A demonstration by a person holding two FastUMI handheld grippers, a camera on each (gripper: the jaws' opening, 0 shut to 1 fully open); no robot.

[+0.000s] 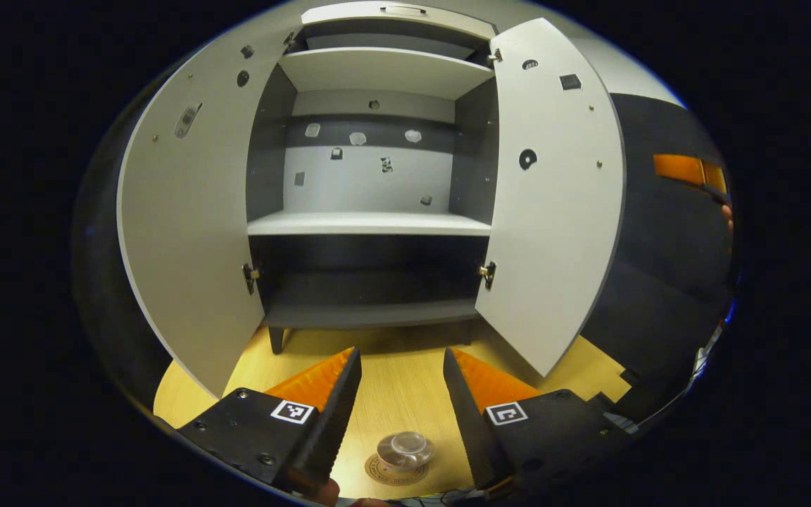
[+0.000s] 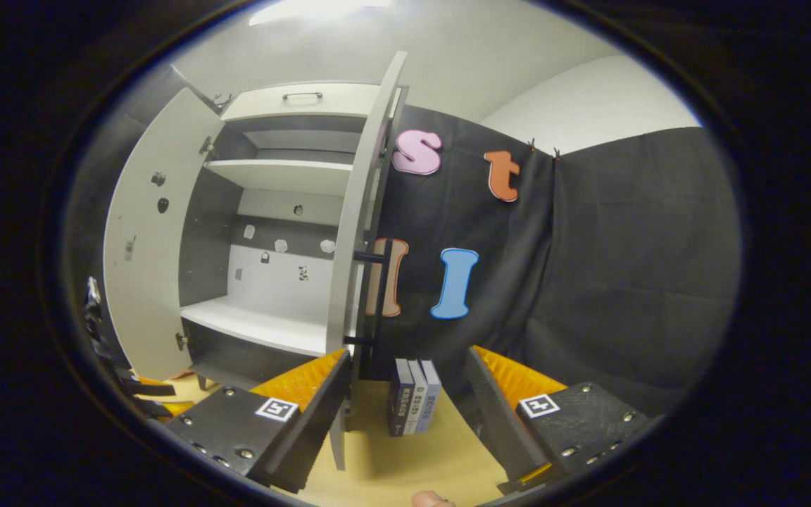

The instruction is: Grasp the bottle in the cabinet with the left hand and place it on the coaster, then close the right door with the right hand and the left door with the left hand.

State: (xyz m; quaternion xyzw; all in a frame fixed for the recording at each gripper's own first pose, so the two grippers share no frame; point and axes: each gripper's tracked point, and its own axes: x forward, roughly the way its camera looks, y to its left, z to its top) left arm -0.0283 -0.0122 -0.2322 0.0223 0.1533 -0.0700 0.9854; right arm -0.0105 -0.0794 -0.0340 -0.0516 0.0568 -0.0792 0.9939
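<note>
Seen from the left gripper view, the left tongs (image 1: 402, 394) stand spread and released above the tabletop (image 1: 405, 380); between them, low down and partly cut off, a clear bottle (image 1: 405, 449) stands on the round coaster (image 1: 386, 473), its body hard to make out from above. Beyond, the cabinet (image 1: 370, 225) gapes, left door (image 1: 187, 232) and right door (image 1: 553, 211) both swung wide. In the right gripper view, the right tongs (image 2: 409, 408) are likewise parted, holding nothing, just short of the right door's edge (image 2: 356, 232); books (image 2: 416, 396) stand beside it.

The bottle (image 1: 405, 449) hides much of the coaster (image 1: 386, 474), itself cut by the edge.
</note>
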